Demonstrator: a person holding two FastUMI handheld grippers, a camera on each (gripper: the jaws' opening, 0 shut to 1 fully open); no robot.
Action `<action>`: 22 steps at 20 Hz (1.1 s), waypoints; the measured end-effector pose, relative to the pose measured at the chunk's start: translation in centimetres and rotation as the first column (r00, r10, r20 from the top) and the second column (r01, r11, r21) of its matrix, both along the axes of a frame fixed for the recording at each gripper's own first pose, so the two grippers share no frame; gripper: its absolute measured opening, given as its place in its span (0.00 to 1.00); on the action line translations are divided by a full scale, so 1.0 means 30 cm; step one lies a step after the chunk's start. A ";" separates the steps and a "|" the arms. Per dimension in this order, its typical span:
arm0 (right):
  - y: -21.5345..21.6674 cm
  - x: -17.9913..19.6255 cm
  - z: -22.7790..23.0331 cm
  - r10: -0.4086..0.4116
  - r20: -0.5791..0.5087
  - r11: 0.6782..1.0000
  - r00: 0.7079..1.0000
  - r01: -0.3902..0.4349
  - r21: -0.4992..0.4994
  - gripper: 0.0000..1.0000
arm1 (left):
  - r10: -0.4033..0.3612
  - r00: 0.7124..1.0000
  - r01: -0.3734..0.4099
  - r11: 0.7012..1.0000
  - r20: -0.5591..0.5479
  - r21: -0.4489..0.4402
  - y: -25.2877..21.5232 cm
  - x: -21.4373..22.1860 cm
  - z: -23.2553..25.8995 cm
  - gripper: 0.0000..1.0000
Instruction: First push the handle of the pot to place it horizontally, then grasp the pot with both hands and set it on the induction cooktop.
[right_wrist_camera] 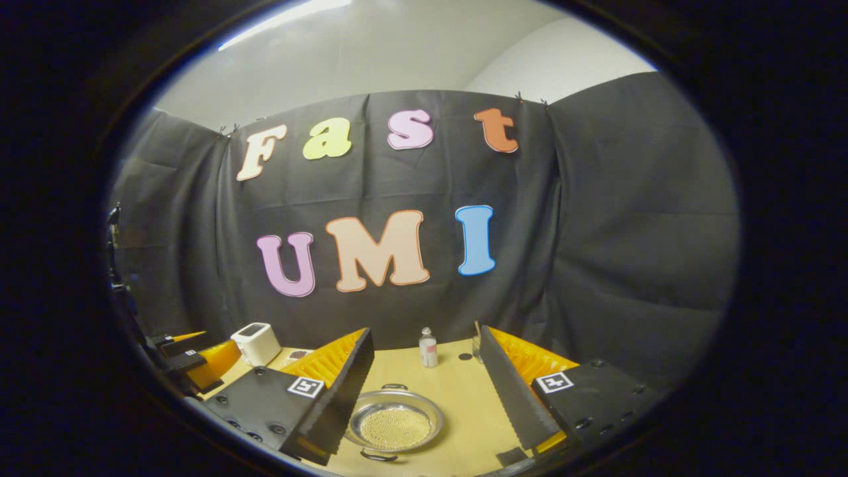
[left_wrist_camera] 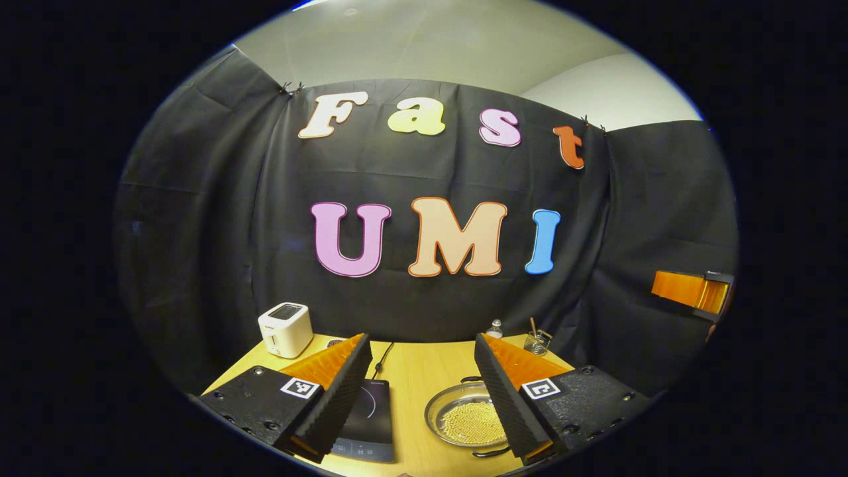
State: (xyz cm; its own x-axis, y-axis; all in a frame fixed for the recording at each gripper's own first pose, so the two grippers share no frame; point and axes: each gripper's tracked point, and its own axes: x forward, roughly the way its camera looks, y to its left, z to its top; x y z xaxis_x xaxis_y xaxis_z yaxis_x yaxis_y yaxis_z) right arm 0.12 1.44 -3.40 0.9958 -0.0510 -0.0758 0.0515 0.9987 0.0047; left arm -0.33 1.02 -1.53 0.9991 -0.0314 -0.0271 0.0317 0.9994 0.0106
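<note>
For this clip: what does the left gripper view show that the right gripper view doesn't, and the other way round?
Left gripper view: the induction cooktop with its cable, lying left of the pot, and a glass jar holding a stick at the table's back edge.

Right gripper view: a small clear bottle in plain sight behind the pot; in the left gripper view just its top peeks out.

Shared: the pot with its two handles and pale beads inside, the white toaster, the wooden table and both grippers, left gripper and right gripper, open above the table.

Black screwed hand-held gripper (left_wrist_camera: 419,387) bodies, square markers
</note>
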 end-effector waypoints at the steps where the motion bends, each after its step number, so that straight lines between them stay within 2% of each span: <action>1: 0.000 -0.001 -0.011 -0.002 -0.006 1.000 1.000 0.002 -0.001 0.93 | 0.004 1.000 -0.004 1.000 -0.001 0.000 0.011 -0.004 -0.007 0.95; 2: 0.001 0.001 -0.019 -0.006 -0.011 1.000 1.000 0.006 -0.007 0.93 | 0.009 1.000 -0.009 1.000 -0.006 0.001 0.022 -0.007 -0.010 0.95; 3: 0.001 -0.001 -0.027 -0.010 -0.016 1.000 1.000 0.010 -0.015 0.93 | 0.014 1.000 -0.014 1.000 -0.010 0.001 0.036 -0.012 -0.017 0.91; 4: 0.003 0.001 -0.035 -0.011 -0.020 1.000 1.000 0.011 -0.022 1.00 | 0.020 1.000 -0.020 1.000 -0.014 0.000 0.050 -0.017 -0.024 0.95; 10: 0.044 0.009 -0.066 -0.007 -0.038 0.999 0.999 0.005 -0.042 0.99 | 0.065 0.997 -0.065 0.998 -0.036 0.000 0.150 -0.048 -0.057 0.95; 11: 0.057 0.009 -0.072 -0.004 -0.040 0.999 0.999 0.003 -0.033 0.93 | 0.074 0.997 -0.074 0.997 -0.036 0.002 0.169 -0.051 -0.062 0.91; 13: 0.084 0.019 -0.078 -0.001 -0.040 1.000 0.999 0.000 -0.007 0.72 | 0.090 0.995 -0.090 0.996 -0.035 -0.002 0.203 -0.058 -0.068 0.91; 14: 0.092 0.020 -0.087 -0.002 -0.047 1.000 0.999 0.002 0.000 0.62 | 0.098 0.995 -0.098 0.995 -0.035 -0.007 0.222 -0.061 -0.071 0.95; 15: 0.105 0.027 -0.098 0.004 -0.051 1.000 0.999 -0.003 0.006 0.60 | 0.106 0.994 -0.107 0.994 -0.033 -0.011 0.242 -0.067 -0.075 0.91; 19: 0.166 0.040 -0.145 0.038 -0.088 0.999 0.995 -0.038 0.003 0.53 | 0.156 0.987 -0.156 0.988 -0.034 0.002 0.333 -0.105 -0.089 0.91; 20: 0.183 0.034 -0.146 0.043 -0.090 0.999 0.995 -0.044 -0.009 0.52 | 0.167 0.985 -0.167 0.986 -0.034 0.006 0.353 -0.113 -0.091 0.95; 21: 0.185 0.065 -0.178 0.024 -0.099 1.000 0.995 -0.025 -0.010 0.52 | 0.176 0.984 -0.176 0.984 -0.037 0.007 0.368 -0.123 -0.097 0.95; 22: 0.201 0.081 -0.195 0.049 -0.114 0.999 0.992 -0.049 0.002 0.36 | 0.182 0.982 -0.182 0.983 -0.039 0.007 0.383 -0.134 -0.099 0.91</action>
